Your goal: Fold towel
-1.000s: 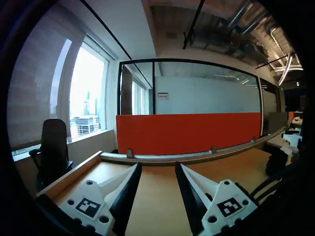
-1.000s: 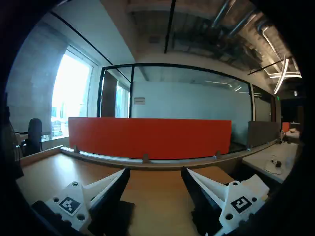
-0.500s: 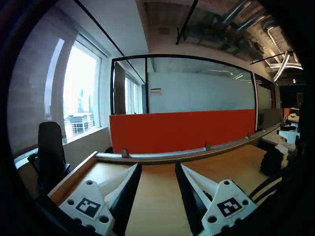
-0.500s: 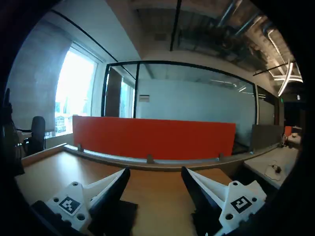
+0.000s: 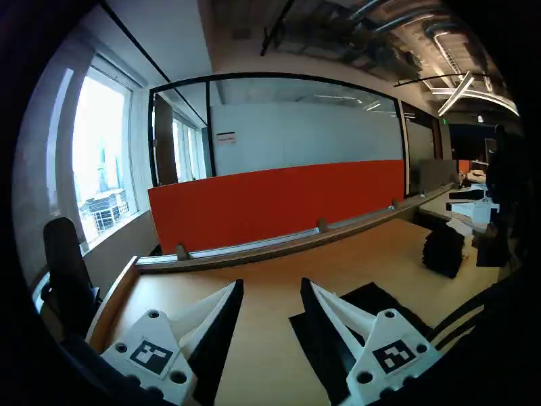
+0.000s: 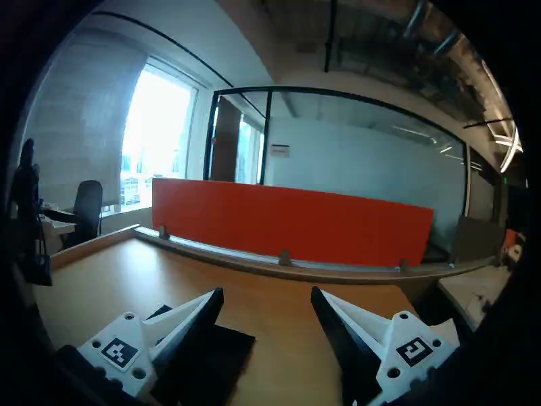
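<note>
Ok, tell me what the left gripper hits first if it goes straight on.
Probably the orange divider behind the desk; the left gripper has bare wood before that, though depth is unclear.

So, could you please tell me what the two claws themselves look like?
The left claw and the right claw look alike: each has two white, wedge-shaped plastic fingers tapering to a point, lined black on their inner faces. Every finger carries a square black-and-white marker and round screw holes near its base.
</note>
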The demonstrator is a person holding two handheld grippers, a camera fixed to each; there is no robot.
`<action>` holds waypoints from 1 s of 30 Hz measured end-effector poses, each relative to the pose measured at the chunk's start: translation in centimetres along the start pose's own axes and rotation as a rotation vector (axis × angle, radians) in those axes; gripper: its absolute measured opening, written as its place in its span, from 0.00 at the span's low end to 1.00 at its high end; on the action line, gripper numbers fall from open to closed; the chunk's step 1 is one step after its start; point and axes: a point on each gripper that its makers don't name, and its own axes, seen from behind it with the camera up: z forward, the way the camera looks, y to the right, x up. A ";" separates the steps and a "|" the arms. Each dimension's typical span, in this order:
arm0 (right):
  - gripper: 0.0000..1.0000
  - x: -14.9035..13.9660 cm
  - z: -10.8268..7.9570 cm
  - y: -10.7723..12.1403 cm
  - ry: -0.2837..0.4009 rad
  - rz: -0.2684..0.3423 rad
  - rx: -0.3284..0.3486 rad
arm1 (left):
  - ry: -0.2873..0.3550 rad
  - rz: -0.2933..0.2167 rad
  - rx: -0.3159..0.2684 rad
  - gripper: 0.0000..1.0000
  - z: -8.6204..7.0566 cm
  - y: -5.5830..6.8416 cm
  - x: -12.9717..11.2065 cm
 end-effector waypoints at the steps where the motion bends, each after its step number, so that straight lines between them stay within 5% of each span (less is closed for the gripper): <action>1: 1.00 -0.1 0.0 -0.2 -0.008 -0.007 0.009 | -0.004 0.006 -0.011 0.61 0.0 0.3 -0.1; 17: 1.00 -3.7 -0.2 -4.0 -0.172 -0.080 0.200 | -0.113 0.034 -0.198 0.62 0.7 5.1 -3.7; 30: 1.00 -7.6 -1.0 -5.7 -0.249 -0.084 0.262 | -0.185 0.041 -0.241 0.62 0.9 7.1 -8.0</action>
